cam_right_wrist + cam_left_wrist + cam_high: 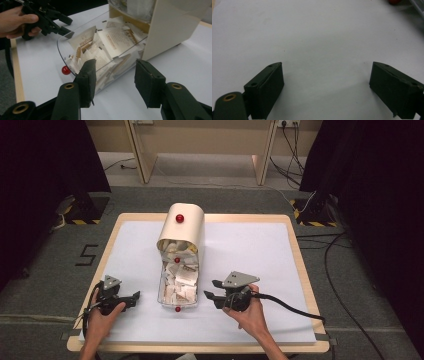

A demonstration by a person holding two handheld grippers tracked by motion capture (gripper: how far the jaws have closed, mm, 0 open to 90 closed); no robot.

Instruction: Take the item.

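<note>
Clear drawer of packets already pulled out of its cream housing at counter centre — right tool at its 3 o'clock released, left tool at 9 o'clock released — closing or emptying probably left.

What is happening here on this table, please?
A person sits at a table covered with a white sheet, holding a two-jaw gripper in each hand. In the middle stands a cream box with a clear drawer pulled out toward the person, full of small paper sachets. The right gripper is beside the drawer, jaws partly open with nothing between them. The left gripper rests on the sheet to the drawer's other side, jaws wide open and empty. Neither touches the drawer.
</note>
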